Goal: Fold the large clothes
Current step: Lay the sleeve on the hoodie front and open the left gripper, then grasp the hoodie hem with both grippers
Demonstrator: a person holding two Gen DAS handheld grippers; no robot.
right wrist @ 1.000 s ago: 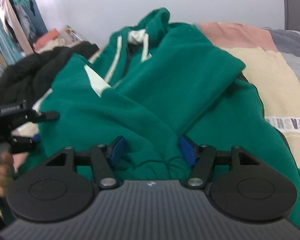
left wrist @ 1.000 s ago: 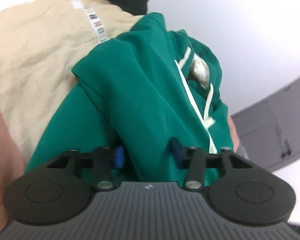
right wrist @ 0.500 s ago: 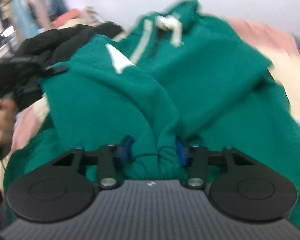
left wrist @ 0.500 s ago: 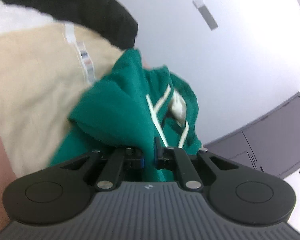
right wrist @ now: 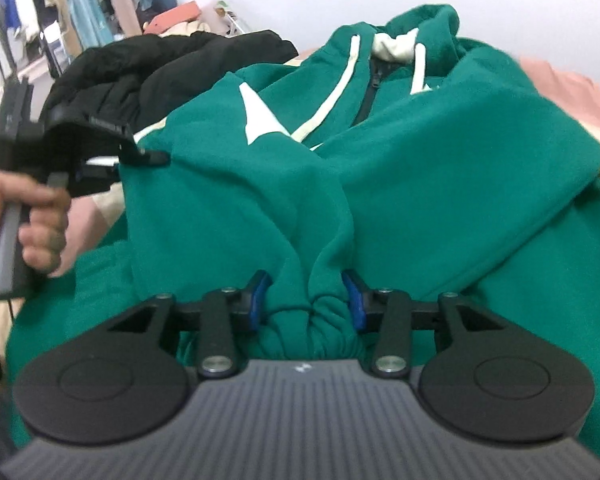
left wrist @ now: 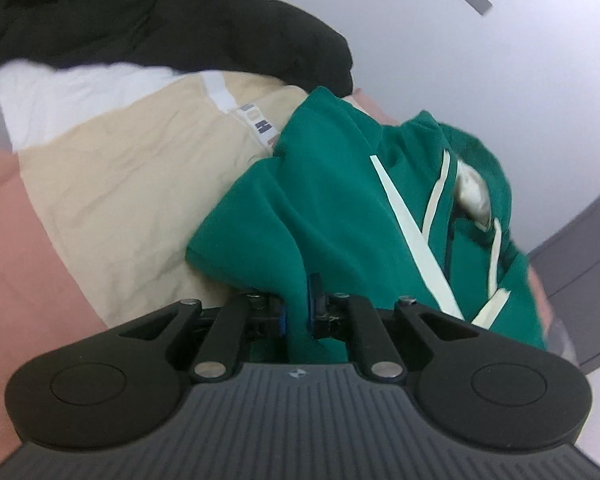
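Hoodie (right wrist: 440, 168) lies bunched on bed (left wrist: 132, 184), near its head end. My left gripper (left wrist: 296, 312), open a second ago, now pinches thin fold; right gripper (right wrist: 308, 304), jaws easing apart slightly, clamps bunched cuff. Both grips set; fold can start.

right gripper (right wrist: 307, 302) opening, green hoodie (right wrist: 440, 184) cuff between fingers (right wrist: 354, 300)

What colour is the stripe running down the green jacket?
Cream-white, on the green jacket; the stripe shows best in the left wrist view.
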